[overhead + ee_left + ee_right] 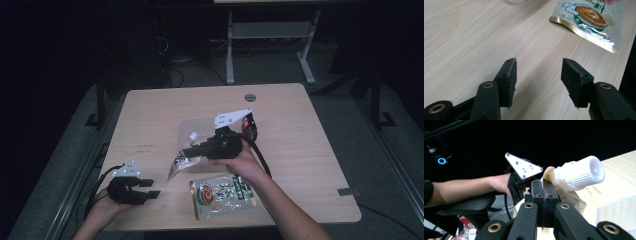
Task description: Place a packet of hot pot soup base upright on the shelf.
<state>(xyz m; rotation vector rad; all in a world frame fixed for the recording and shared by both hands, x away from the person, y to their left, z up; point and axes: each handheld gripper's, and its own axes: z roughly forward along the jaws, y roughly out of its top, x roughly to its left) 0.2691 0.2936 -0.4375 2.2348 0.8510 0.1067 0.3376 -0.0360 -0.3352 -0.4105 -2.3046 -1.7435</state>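
The room is dim, its edges nearly black in the high view, so the pale wooden table (pixel 150 115) is the only well-lit patch, lit softly from above with faint shadows. From the left gripper's camera the wood looks bright and crisp, glare glints off the foil pouch (pixel 589 22), and the near jaws go slightly soft. The right gripper's camera faces blackness; the white screw cap (pixel 584 173) is overexposed and a bit blurred, and the tabletop behind it is washed out.
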